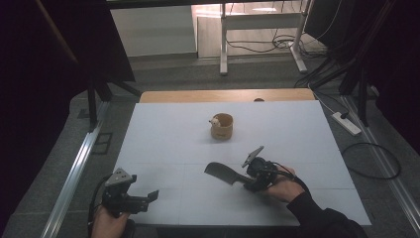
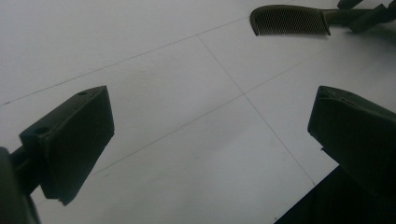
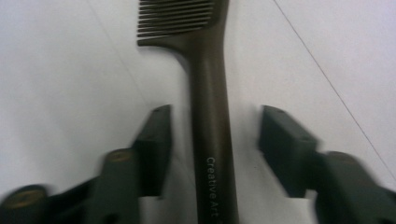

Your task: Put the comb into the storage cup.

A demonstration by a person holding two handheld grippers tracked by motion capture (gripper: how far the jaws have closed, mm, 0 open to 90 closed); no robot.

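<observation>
The dark comb (image 3: pixel 210 116) lies flat on the white table (image 1: pixel 163 134), on the near side of the wooden cup (image 1: pixel 222 127). The right gripper (image 3: pixel 215 140) straddles its handle, jaws apart, not yet pressing. The left gripper (image 2: pixel 210 140) waits open, well left. Gripping and lifting remain, I'd say.

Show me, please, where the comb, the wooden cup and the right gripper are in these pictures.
comb (image 3: pixel 210 126): right gripper view, on its handle.
wooden cup (image 1: pixel 223 130): high view, on its outer wall.
right gripper (image 3: pixel 212 140): right gripper view, midway between its jaws, which flank the handle.
</observation>
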